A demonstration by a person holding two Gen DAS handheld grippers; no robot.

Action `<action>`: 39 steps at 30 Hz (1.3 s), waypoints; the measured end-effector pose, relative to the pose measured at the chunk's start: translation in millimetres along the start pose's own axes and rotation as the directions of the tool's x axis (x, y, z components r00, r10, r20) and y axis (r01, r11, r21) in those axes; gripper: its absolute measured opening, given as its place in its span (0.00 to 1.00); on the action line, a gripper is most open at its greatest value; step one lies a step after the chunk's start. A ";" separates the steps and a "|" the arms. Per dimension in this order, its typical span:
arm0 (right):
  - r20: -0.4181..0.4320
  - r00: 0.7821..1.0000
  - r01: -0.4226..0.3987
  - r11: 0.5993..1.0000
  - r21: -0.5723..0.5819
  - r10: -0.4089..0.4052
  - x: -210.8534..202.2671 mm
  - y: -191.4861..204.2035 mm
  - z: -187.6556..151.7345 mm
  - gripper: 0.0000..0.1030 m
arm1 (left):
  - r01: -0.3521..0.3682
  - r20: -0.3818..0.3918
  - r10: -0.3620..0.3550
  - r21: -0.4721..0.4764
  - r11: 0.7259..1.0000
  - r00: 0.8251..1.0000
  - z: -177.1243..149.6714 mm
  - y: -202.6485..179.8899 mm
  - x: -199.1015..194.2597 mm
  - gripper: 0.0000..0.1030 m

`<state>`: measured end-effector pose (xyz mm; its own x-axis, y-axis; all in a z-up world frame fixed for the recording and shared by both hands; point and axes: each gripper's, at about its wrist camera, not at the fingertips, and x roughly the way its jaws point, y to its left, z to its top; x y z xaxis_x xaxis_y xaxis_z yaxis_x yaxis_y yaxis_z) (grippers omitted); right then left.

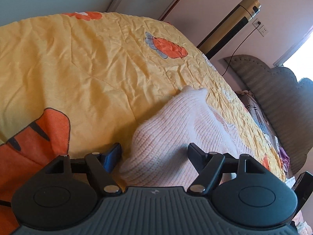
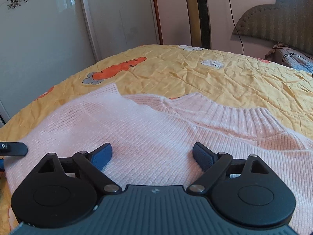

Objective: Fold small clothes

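Observation:
A pale pink ribbed knit sweater lies flat on a yellow quilt, with its ribbed collar toward the right. My right gripper hovers low over the middle of the sweater, open, with only the flat knit under the gap between its blue pads. In the left wrist view the sweater shows its folded left edge. My left gripper is open and straddles that edge, with one finger over the quilt and the other over the knit. A black fingertip of the left gripper shows at the right wrist view's left edge.
The quilt has orange carrot prints and a large orange tiger print. White wardrobe doors stand beyond the bed's far edge. A gold tower unit, its cable and a grey padded headboard stand to the right.

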<state>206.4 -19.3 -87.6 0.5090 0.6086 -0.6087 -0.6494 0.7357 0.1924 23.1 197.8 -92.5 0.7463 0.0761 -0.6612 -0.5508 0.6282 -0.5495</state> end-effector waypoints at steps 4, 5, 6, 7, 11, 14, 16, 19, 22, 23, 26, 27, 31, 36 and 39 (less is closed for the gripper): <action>0.015 1.000 -0.003 1.000 0.007 0.002 -0.4 -1.0 -2.1 0.87 | 0.023 -0.014 -0.025 -0.151 0.988 1.000 1.6 6.4 -2.9 0.72; 0.017 1.000 -0.005 1.000 0.010 0.005 -0.6 -1.5 -2.2 0.87 | 0.038 -0.017 -0.043 -0.217 0.975 0.999 1.5 13.1 -5.4 0.72; 0.019 1.000 -0.008 1.000 0.014 0.008 -0.7 -2.1 -2.3 0.87 | 0.056 -0.020 -0.064 -0.294 0.954 0.998 -0.4 21.1 -9.0 0.72; 0.021 1.000 -0.011 1.000 0.017 0.011 -1.0 -2.6 -2.6 0.87 | 0.071 -0.011 -0.081 -0.376 0.924 0.997 -5.4 29.8 -14.6 0.72; 0.029 0.999 -0.027 0.999 0.034 0.026 -1.4 -5.7 -2.8 0.87 | 0.122 -0.015 -0.149 -0.498 0.858 0.989 -27.3 40.8 -22.3 0.72; 0.034 0.999 -0.038 0.998 0.046 0.036 -2.6 -8.2 -3.5 0.87 | 0.139 0.019 -0.147 -0.472 0.870 0.989 -29.6 36.1 -16.0 0.72; 0.037 0.998 -0.044 0.998 0.051 0.042 -2.9 -9.3 -3.8 0.87 | 0.131 0.045 -0.124 -0.436 0.890 0.991 -24.3 29.0 -8.9 0.72; 0.042 0.998 -0.051 0.997 0.059 0.049 -3.5 -10.0 -4.1 0.87 | 0.119 0.062 -0.102 -0.396 0.910 0.993 -15.8 21.0 1.7 0.72; 0.045 0.998 -0.056 0.996 0.066 0.053 -3.2 -10.7 -4.1 0.87 | 0.105 0.101 -0.072 -0.362 0.926 0.992 -16.0 12.6 7.4 0.69; 0.045 0.998 -0.055 0.996 0.065 0.052 -3.0 -10.4 -3.9 0.87 | 0.076 0.108 -0.041 -0.342 0.937 0.993 -17.2 7.8 7.8 0.58; 0.045 0.998 -0.057 0.996 0.066 0.054 -2.9 -10.7 -3.7 0.87 | -0.014 0.121 0.043 -0.235 0.972 0.992 -20.6 -6.5 10.8 0.40; 0.045 0.998 -0.057 0.996 0.066 0.054 -2.9 -10.5 -3.7 0.87 | -0.026 0.121 0.054 -0.226 0.974 0.991 -20.8 -7.4 10.4 0.38; 0.046 0.997 -0.059 0.996 0.067 0.056 -2.8 -10.2 -3.7 0.88 | -0.075 0.142 0.085 -0.073 0.995 0.986 -18.5 -25.5 3.7 0.32; 0.051 0.997 -0.067 0.994 0.083 0.063 -3.4 -11.7 -4.1 0.88 | -0.154 0.217 0.128 0.109 0.982 0.968 -40.9 -39.7 0.7 0.30; 0.044 0.997 -0.063 0.995 0.077 0.060 -2.6 -10.3 -3.4 0.88 | -0.186 0.343 0.064 0.338 0.923 0.937 -63.4 -64.4 -15.0 0.28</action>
<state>209.9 -29.5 -90.5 0.4937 0.6639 -0.5617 -0.6345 0.7167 0.2893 23.7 107.1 -79.6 0.7922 0.3769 -0.4800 -0.5213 0.8268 -0.2112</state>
